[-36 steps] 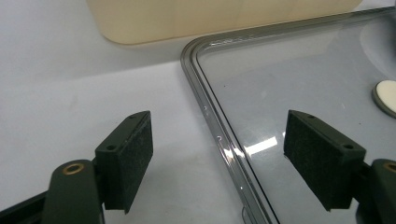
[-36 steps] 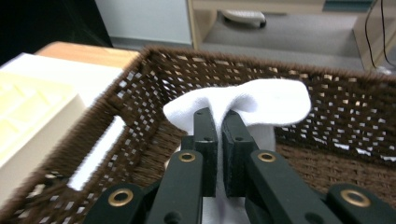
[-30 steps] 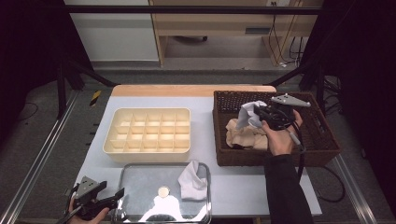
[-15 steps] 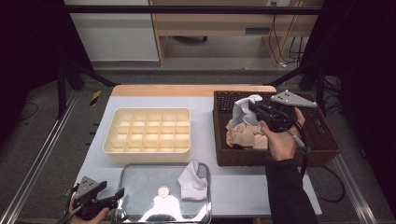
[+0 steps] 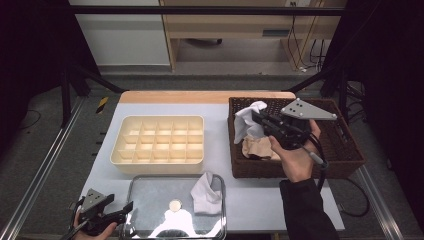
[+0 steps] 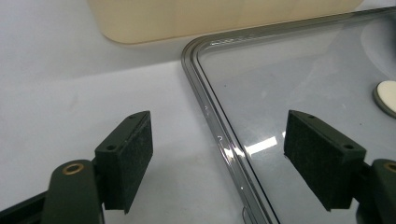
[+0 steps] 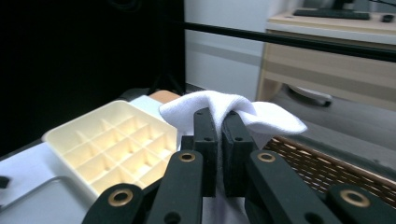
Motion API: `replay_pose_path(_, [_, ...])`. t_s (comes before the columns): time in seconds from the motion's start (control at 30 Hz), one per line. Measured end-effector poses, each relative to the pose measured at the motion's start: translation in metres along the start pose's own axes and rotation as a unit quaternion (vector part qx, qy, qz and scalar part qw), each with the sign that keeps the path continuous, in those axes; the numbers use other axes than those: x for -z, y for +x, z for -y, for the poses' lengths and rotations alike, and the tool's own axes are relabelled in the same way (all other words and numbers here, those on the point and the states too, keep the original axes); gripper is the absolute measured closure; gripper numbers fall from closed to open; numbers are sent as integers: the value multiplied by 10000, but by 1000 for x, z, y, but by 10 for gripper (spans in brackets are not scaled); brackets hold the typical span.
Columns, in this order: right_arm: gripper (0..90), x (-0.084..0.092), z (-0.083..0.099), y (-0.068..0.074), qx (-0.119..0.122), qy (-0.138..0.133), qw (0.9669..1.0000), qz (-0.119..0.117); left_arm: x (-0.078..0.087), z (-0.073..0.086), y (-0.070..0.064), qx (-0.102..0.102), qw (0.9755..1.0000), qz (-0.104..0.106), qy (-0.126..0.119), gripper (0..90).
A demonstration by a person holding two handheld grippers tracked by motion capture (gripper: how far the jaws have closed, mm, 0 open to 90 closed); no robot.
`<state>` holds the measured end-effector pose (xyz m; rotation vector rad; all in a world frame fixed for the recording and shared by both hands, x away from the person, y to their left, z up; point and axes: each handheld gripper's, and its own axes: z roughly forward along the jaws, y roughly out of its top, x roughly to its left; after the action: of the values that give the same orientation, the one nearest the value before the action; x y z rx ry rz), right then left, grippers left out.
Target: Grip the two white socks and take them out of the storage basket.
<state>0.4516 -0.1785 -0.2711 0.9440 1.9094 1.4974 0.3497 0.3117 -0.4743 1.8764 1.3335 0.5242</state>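
Right hand-held gripper (image 5: pixel 257 119) pinches a white sock (image 5: pixel 246 123) above the brown woven wicker basket (image 5: pixel 345 155) at the desk's right edge.

Progress, as judged: sorting barely begun. One white folded sock (image 5: pixel 206 187) lies on the clear flat lid or tray (image 5: pixel 150 200) at the desk's near edge; a beige cloth item (image 5: pixel 257 149) waits in the basket; the cream plastic divider box (image 5: pixel 157 144) at desk centre holds nothing. Held sock not yet placed. Left hand-held gripper (image 5: pixel 125 210) sits at the near-left corner, jaws spread, empty. Left gripper view gives the tray's rim (image 6: pixel 210 126) between the pads (image 6: pixel 128 156). Right gripper view shows the jaws pressed together on the sock's fold (image 7: pixel 224 109), box cells (image 7: pixel 112 149) beyond; high view gives overall layout.
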Motion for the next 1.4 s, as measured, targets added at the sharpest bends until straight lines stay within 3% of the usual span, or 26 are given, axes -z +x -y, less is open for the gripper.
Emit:
replay_pose_path(0.27, [867, -2, 1, 30, 165, 0, 9985, -529, 0, 0, 0, 1, 10000, 1, -1, 234])
replay_pose_path(0.63, [867, -6, 29, 61, 288, 243, 9935, -1070, 0, 0, 0, -2, 10000, 3, -8, 234])
replay_pose_path(0.83, [867, 2, 48, 64, 244, 336, 9920, -1191, 0, 0, 0, -7, 10000, -4, -8, 234])
replay_pose_path(1.17, [866, 24, 96, 60, 82, 645, 9896, -1282, 0, 0, 0, 3, 10000, -10, 7, 233])
replay_pose_path(1.4, [866, 35, 128, 50, -181, 816, 9896, -1174, 0, 0, 0, 11, 10000, -16, -3, 233])
